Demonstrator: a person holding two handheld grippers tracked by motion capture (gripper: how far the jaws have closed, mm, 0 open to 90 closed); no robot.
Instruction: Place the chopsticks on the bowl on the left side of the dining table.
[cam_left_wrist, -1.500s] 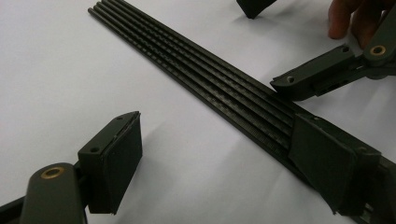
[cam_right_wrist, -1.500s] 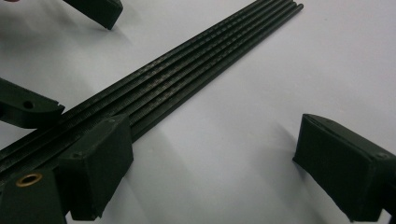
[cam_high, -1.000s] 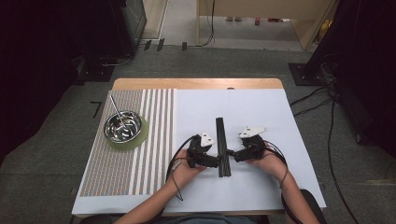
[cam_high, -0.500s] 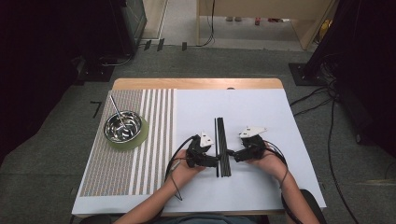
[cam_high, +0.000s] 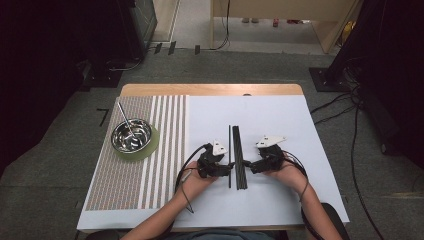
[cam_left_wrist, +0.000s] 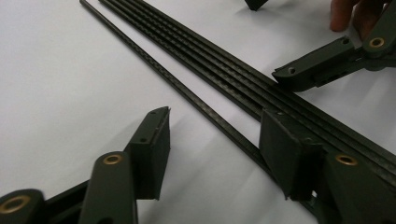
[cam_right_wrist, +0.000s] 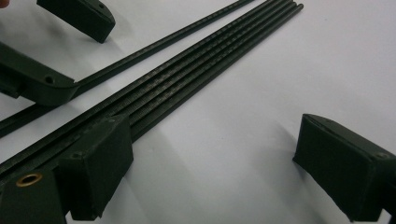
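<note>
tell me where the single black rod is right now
In the high view the single rod lies on the white sheet, just left of the rod bundle. In the left gripper view it runs between the jaws of the left gripper, untouched.

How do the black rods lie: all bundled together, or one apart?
One apart: a single rod lies beside the bundle, white table showing between.

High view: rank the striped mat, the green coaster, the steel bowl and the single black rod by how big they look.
1. striped mat, far the largest
2. green coaster, its rim showing around the bowl
3. steel bowl, slightly smaller
4. single black rod: longer than the bowl is wide, but least area
</note>
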